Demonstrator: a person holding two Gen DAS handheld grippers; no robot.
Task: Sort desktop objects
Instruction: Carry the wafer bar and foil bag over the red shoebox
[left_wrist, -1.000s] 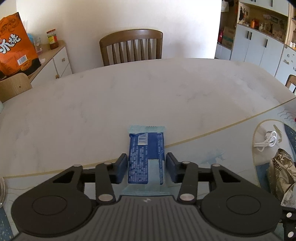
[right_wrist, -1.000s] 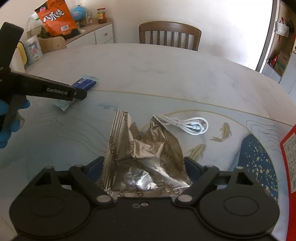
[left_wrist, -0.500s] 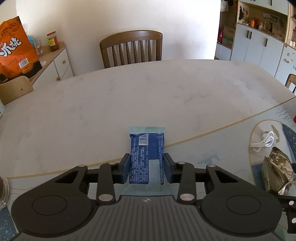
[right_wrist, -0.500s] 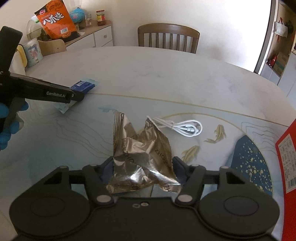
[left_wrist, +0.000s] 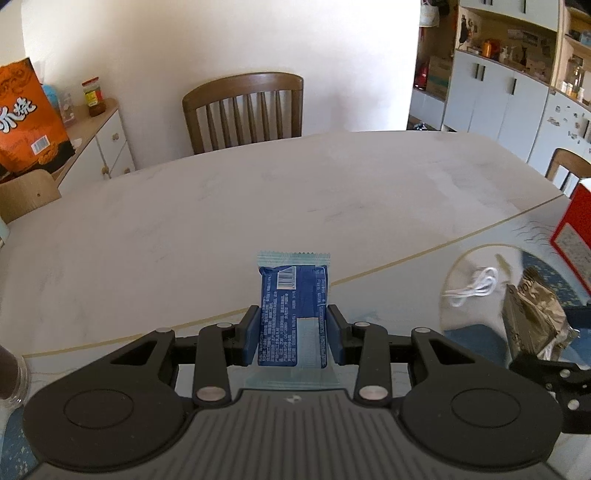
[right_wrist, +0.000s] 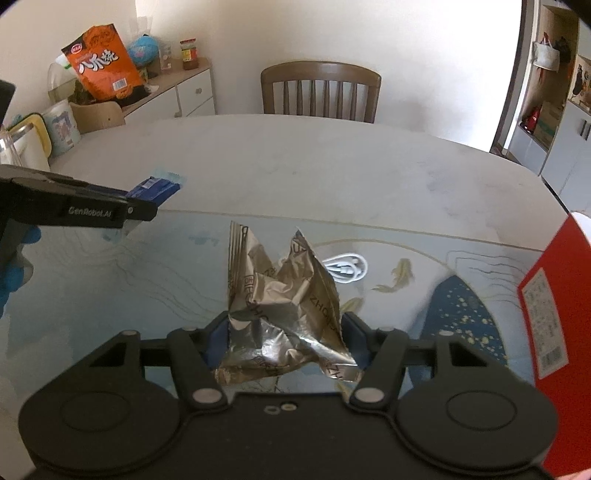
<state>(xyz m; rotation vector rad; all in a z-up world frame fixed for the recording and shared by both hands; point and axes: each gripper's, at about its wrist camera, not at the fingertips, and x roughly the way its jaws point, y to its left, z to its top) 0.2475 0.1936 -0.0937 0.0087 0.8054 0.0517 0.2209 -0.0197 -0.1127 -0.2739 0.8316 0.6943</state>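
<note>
Right gripper (right_wrist: 282, 341) has pinched the foil bag (right_wrist: 284, 306), now lifted off the mat (right_wrist: 110, 280); left gripper (left_wrist: 291, 338) likewise clamps the blue packet (left_wrist: 291, 314) (10 o'clock in the right view). Both raised since a second ago; cable (right_wrist: 347, 267) remains at 12 o'clock beyond the bag, so carrying comes next.

A home dining room: wooden chair (left_wrist: 243, 110), big table (left_wrist: 221, 206), cluttered sideboard (right_wrist: 177, 92).

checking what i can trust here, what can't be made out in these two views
- Blue packet, left wrist view: print too small to read; near end hidden behind the left gripper.
- Foil bag, right wrist view: lower edge hidden by the right gripper; contents unseen.
- Red box, both views: cut off by the right edge.
- Cable, right wrist view: partly behind the foil bag.
- Jar, left wrist view: cut off at left edge.
</note>
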